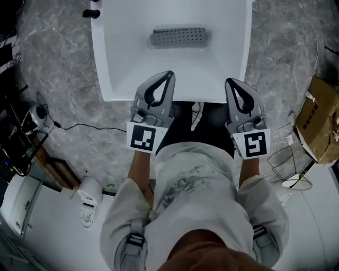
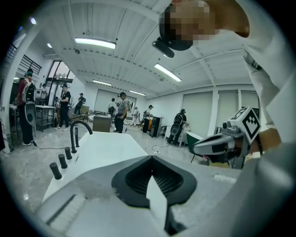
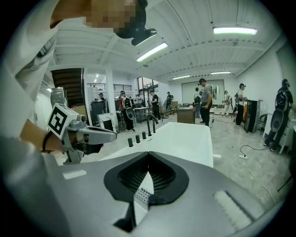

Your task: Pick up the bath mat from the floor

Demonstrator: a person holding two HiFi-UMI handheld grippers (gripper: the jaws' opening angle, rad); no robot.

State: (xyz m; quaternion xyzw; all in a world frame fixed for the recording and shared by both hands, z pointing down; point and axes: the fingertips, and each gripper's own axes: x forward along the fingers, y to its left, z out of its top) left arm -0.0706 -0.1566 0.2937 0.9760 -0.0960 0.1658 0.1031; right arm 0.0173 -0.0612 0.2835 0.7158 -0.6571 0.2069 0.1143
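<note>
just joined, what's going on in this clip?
A person stands at the near end of a white bathtub with a gripper in each hand. The left gripper and the right gripper are both shut and hold nothing, side by side over the tub's near end. The gray perforated bath mat lies flat inside the tub, ahead of both grippers and untouched. The pickup has not begun.

bathtub (image 1: pixel 99 58) basin open from above, only grey mat (image 1: pixel 177 37) lying at its far end. faucet knobs (image 1: pixel 91 12) on tub's far-left rim. cable (image 1: pixel 80 126) on floor left of tub; cardboard box (image 1: pixel 319 119) and wire stand (image 1: pixel 286 159) to its right.
</note>
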